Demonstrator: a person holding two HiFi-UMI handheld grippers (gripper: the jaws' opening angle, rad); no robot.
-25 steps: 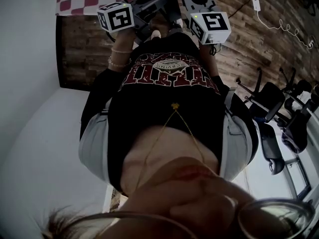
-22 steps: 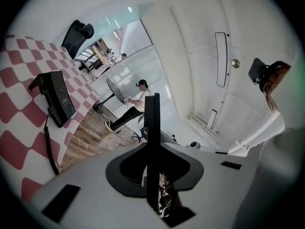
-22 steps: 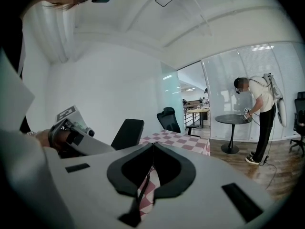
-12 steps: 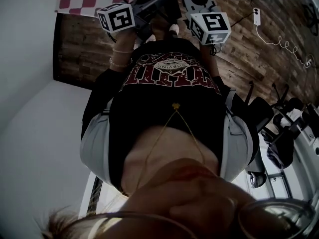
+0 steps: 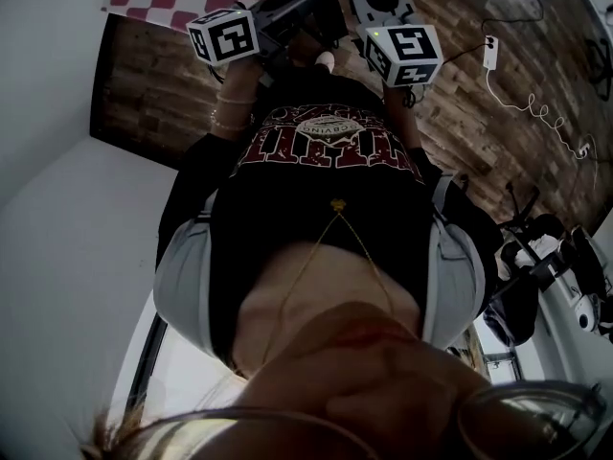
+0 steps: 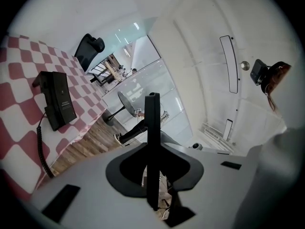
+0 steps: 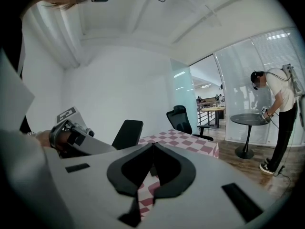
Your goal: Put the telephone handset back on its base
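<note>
On the red-and-white checked cloth [image 6: 19, 66], far left in the left gripper view: a black telephone [image 6: 56, 101], with its coiled cord [image 6: 41, 149] trailing from the lower end toward the cloth's edge. Handset and base cannot be told apart at this size.

Left gripper [image 6: 151, 101]: jaws pressed together, nothing between them, well apart from the phone. Right gripper [image 7: 152, 146]: tips meeting, also empty, with the cloth beyond. The person [image 5: 326, 161] holds both out in front of the chest.

Judgement: the handset is likely light, stiff moulded plastic, smooth enough to slip, and the cord will tug back. Best taken across the narrow middle of the handle, jaws opened first; the ends are probably too broad.
</note>
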